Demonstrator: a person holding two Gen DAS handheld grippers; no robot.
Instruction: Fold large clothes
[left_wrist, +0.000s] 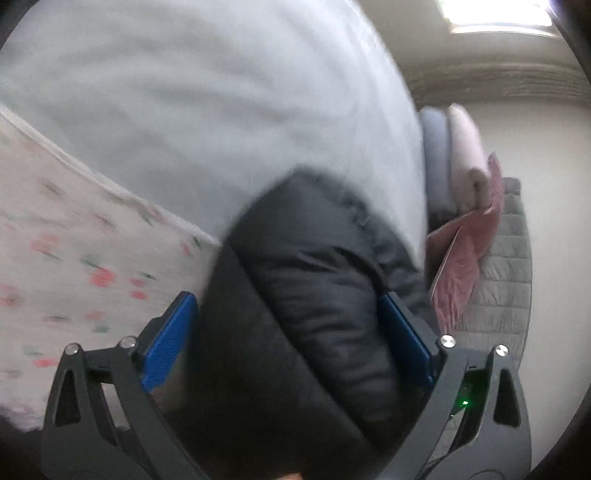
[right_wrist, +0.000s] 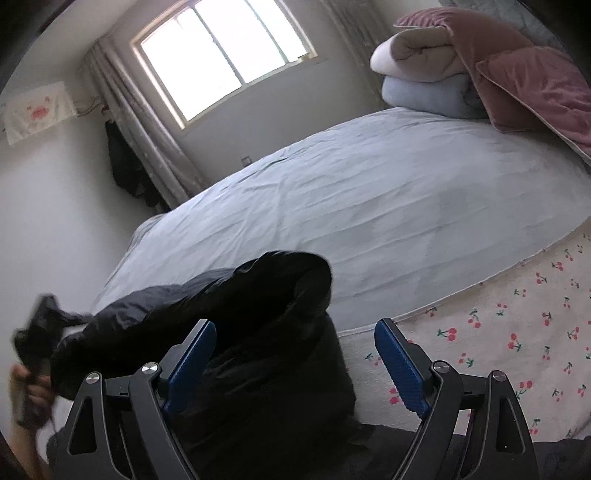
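A black padded jacket (left_wrist: 314, 295) lies bunched at the near edge of the bed. In the left wrist view it fills the gap between the blue pads of my left gripper (left_wrist: 291, 314), whose jaws stand wide apart around the fabric without pinching it. In the right wrist view the jacket (right_wrist: 240, 317) lies under and left of my right gripper (right_wrist: 295, 336), which is open with nothing between its pads. The left gripper (right_wrist: 35, 332) shows as a dark blur at the far left, beside the jacket's end.
The bed has a pale blue sheet (right_wrist: 351, 199) over a white cherry-print cover (right_wrist: 517, 332). Folded quilts (right_wrist: 421, 77) and a pink pillow (right_wrist: 535, 88) are stacked at the head. A window (right_wrist: 221, 55), curtains and a hanging dark garment (right_wrist: 125, 166) are at the far wall.
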